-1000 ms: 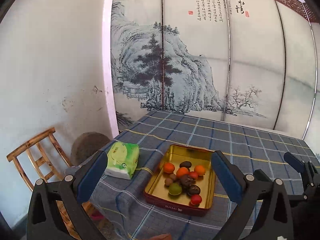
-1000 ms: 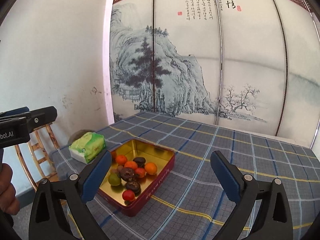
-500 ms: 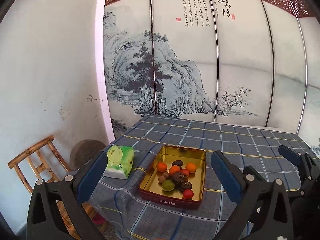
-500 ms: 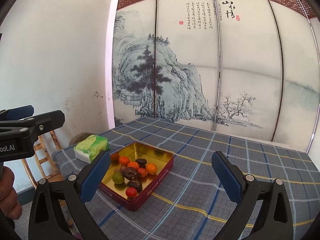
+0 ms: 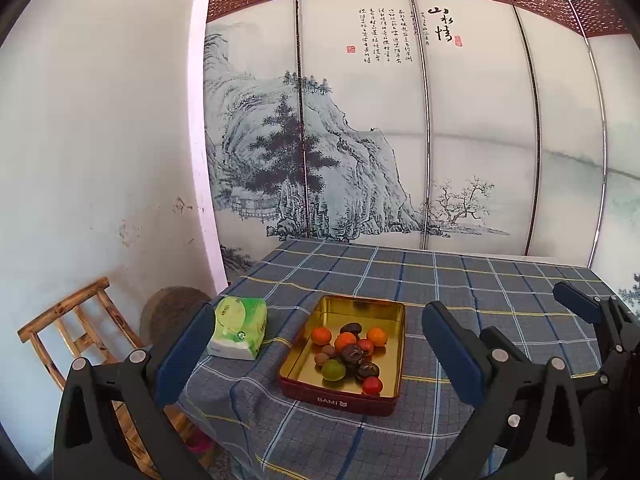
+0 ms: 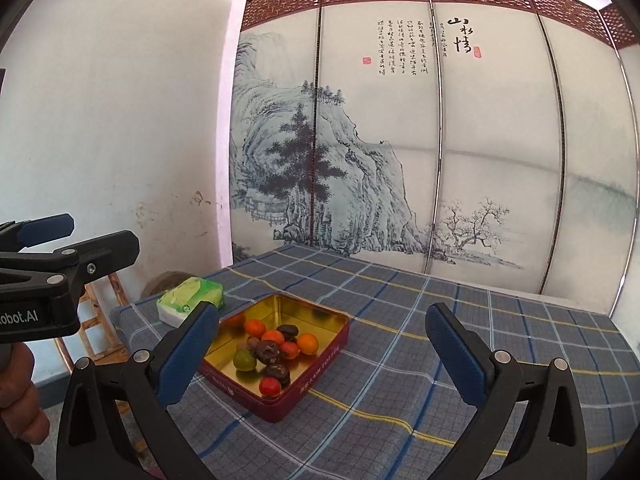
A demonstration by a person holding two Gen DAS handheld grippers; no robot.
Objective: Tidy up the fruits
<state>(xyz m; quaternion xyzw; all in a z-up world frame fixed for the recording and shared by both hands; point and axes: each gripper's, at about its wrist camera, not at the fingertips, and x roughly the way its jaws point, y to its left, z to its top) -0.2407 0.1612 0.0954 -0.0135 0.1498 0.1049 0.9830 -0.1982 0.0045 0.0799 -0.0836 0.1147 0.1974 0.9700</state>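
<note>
Blue checked cloth (image 5: 460, 280) covers the table, where small mixed fruits (image 5: 348, 350) are heaped in a gold-lined red rectangular tin (image 5: 362, 306). Both the left gripper (image 5: 316, 354) and right gripper (image 6: 322, 354) are held wide and empty, well back (sorting finished or pending cannot be judged).

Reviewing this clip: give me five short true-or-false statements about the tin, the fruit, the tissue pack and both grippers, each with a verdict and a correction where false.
1. The left gripper is open and empty. True.
2. The gold-lined red rectangular tin holds only orange fruits. False: a green round fruit, red and dark ones lie there too.
3. The green-and-white tissue pack sits inside the tin. False: it lies beside it on the blue plaid tablecloth.
4. The right gripper grips a fruit. False: it is open, holding nothing.
5. All the fruit is in the tin. True.
</note>
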